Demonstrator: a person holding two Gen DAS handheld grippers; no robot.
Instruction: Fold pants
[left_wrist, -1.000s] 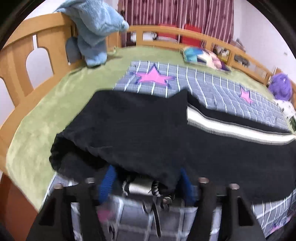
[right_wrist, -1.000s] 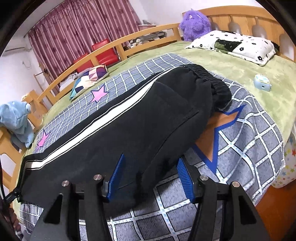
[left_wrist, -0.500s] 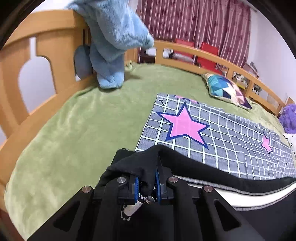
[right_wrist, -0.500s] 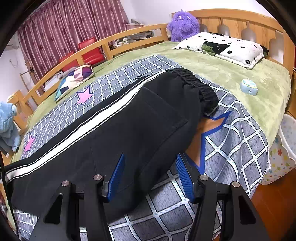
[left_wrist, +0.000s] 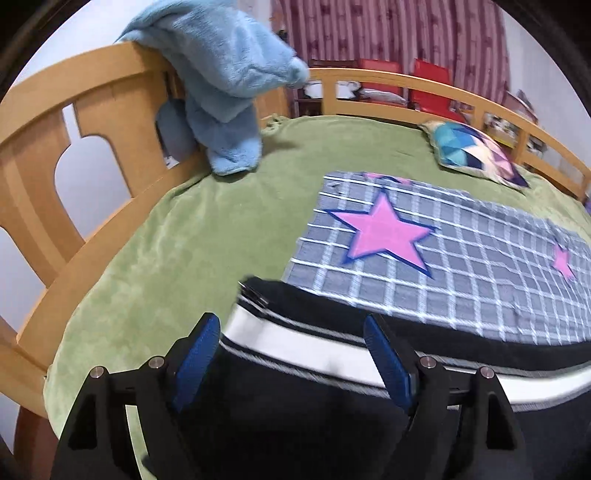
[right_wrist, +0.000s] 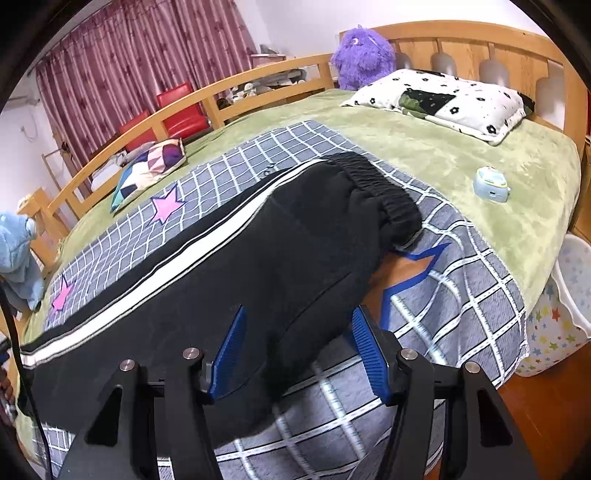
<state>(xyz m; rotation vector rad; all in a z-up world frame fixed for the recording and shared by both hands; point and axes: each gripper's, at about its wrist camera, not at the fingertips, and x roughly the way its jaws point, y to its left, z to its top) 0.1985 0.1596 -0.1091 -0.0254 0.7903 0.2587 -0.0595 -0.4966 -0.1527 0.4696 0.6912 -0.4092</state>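
Note:
Black pants (right_wrist: 229, 280) with a white side stripe lie folded lengthwise across a grey checked blanket with stars (right_wrist: 461, 295). The elastic waistband (right_wrist: 376, 188) is at the far right. My right gripper (right_wrist: 297, 343) is open, its blue pads on either side of the pants' near edge, holding nothing. In the left wrist view, the leg end of the pants (left_wrist: 295, 387) with its white stripe lies just in front of my left gripper (left_wrist: 291, 350), which is open and empty above it.
The green bedspread (left_wrist: 184, 236) is framed by wooden rails (left_wrist: 44, 147). A blue plush (left_wrist: 221, 74) hangs on the left rail. A patterned cushion (left_wrist: 476, 151), a purple plush (right_wrist: 364, 55), a white pillow (right_wrist: 439, 99) and a small blue toy (right_wrist: 491, 182) lie on the bed.
My left gripper was shut on the pants' leg end half a second ago; now it is open and the leg end lies flat. The right gripper stayed open and shifted slightly.

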